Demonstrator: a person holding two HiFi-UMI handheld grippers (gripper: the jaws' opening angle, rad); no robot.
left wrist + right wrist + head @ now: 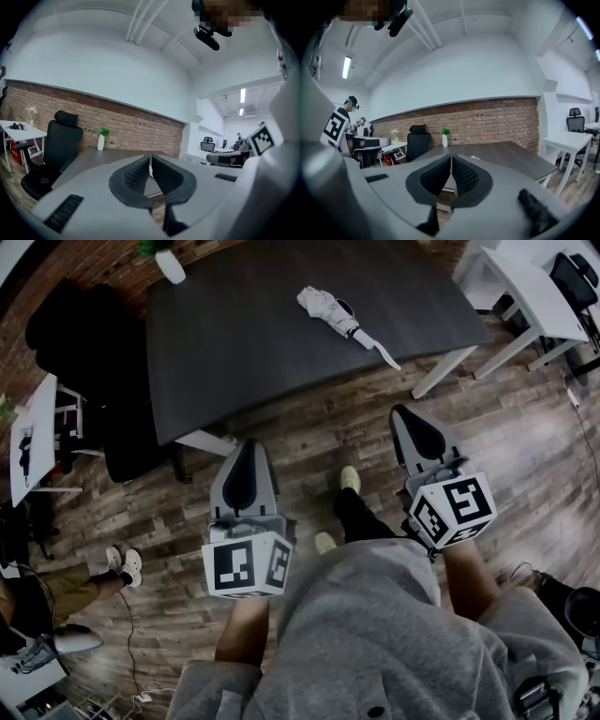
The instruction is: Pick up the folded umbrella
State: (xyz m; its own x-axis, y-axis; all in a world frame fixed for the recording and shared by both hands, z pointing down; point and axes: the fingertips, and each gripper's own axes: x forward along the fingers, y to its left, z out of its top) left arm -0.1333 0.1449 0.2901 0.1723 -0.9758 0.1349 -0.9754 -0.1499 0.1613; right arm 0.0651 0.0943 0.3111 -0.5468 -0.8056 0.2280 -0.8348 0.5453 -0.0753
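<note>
You carried two grippers, one in each hand, and both sets of jaws were pressed together with nothing between them. In the left gripper view the left gripper (150,159) showed its two ribbed pads meeting along one seam; the right gripper (451,159) looked the same in its own view. From the head view, the left gripper (248,448) and the right gripper (405,416) both pointed toward the dark table (262,352), each with one marker cube at its rear, and neither reached the table's near edge.

There was one folded umbrella (330,307). It was white and lay flat on the tabletop, well ahead of both grippers, nearer the line of your right gripper than your left, with its handle end angled toward the table's near right corner. In the right gripper view a small pale shape just right of the jaw tips was probably that umbrella (475,157), though it was too small to be sure.

One white vase (171,263) with a green sprig stood at the table's far edge, ahead and to the left of your left gripper. One black office chair (56,150) sat further left of that gripper. Your two shoes (349,479) stood on the wooden floor (309,442) between the grippers. Two white sneakers (124,564) of another person showed off to the left of your left gripper.
</note>
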